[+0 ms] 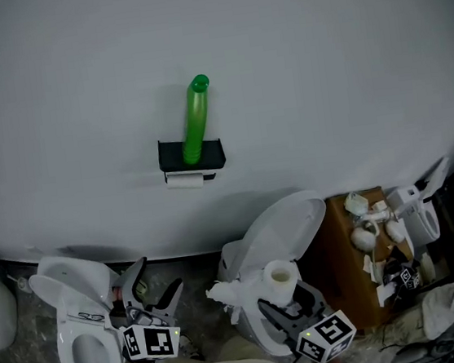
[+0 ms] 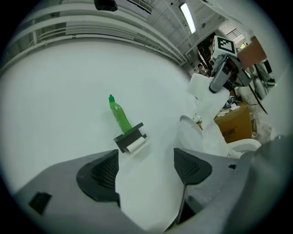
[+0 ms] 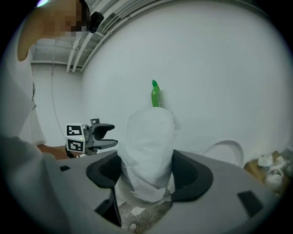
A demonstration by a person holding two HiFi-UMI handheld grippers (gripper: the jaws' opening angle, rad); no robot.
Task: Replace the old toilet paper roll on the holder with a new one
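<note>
A black holder (image 1: 192, 154) hangs on the white wall, with a nearly used-up white roll (image 1: 184, 180) under it and a green bottle (image 1: 196, 119) standing on top. My right gripper (image 1: 286, 297) is shut on a full new toilet paper roll (image 1: 281, 279), low and to the right of the holder. The roll (image 3: 149, 151) stands upright between the pads and hides most of the holder. My left gripper (image 1: 158, 277) is open and empty, low at the left. Past the open left gripper (image 2: 144, 169) I see the holder (image 2: 129, 136), the old roll (image 2: 136, 145) and the bottle (image 2: 120, 115).
An open toilet (image 1: 81, 334) stands below my left gripper. Another toilet with a raised lid (image 1: 286, 227) is behind the right gripper. A brown cardboard box (image 1: 344, 265) with white clutter and a further toilet (image 1: 420, 218) are at the right.
</note>
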